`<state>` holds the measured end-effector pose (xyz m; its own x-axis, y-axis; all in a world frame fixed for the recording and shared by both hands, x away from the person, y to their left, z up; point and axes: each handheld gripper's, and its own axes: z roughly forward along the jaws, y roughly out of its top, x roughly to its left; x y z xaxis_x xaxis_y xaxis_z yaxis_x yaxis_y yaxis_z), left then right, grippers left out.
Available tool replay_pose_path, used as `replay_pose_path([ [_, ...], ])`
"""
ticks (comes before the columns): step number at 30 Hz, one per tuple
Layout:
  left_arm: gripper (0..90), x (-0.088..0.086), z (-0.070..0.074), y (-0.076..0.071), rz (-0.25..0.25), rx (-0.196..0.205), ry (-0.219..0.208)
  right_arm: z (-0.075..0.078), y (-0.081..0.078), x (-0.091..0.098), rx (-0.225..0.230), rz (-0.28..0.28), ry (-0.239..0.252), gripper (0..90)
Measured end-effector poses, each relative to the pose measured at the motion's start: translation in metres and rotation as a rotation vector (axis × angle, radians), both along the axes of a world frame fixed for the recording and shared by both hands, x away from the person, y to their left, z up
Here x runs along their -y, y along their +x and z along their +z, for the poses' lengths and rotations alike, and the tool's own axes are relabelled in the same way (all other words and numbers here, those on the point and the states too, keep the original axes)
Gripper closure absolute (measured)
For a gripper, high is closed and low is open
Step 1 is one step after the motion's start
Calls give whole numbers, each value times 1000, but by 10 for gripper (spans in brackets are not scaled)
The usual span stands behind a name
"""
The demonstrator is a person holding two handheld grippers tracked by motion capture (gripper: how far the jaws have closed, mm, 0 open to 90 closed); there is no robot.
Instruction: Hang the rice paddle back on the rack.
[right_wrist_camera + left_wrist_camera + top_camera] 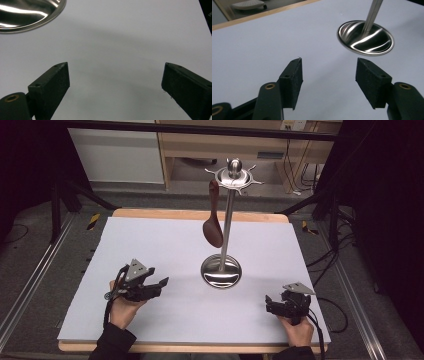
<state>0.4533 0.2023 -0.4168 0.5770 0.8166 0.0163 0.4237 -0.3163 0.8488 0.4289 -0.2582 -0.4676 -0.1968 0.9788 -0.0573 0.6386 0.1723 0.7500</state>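
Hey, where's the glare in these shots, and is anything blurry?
High view: the room behind is dark, the white table evenly lit, and the stand base mirrors light. Left gripper view: bright streaks glare on that base; the near jaws look soft. Right gripper view: a broad soft shadow crosses the table.

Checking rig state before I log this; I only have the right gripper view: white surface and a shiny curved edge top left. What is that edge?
Observer: It's the round base of a steel utensil stand, seen whole in the high view.
Operator: Anything on the stand?
Observer: A dark brown spoon hangs from a hook at the top, bowl down, beside the pole.
Operator: Left gripper state?
Observer: The left gripper is open, nothing between its fingers, aimed toward the base.
Operator: Where is my gripper on the table?
Observer: The right gripper sits near the front right corner of the white table, apart from the stand.
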Motion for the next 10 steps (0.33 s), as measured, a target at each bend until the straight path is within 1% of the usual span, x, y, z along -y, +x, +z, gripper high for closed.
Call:
replay_pose_path([
  [2, 376, -6, -7, 0, 17, -15, -1, -1, 1, 0, 0, -3, -9, 83],
  [3, 375, -6, -7, 0, 17, -15, -1, -1, 1, 0, 0, -3, -9, 83],
  [4, 372, -12, -13, -1, 35, -26, 12, -1, 1, 1, -4, -4, -12, 83],
  [6, 370, -19, -19, -3, 48, -35, 11, -2, 2, 1, -10, -12, -9, 83],
  [9, 361, -28, -23, -4, 71, -46, 16, -3, 2, 4, -10, -9, -11, 83],
  [10, 355, -28, -23, -4, 71, -46, 16, -3, 2, 4, -11, -10, -12, 83],
])
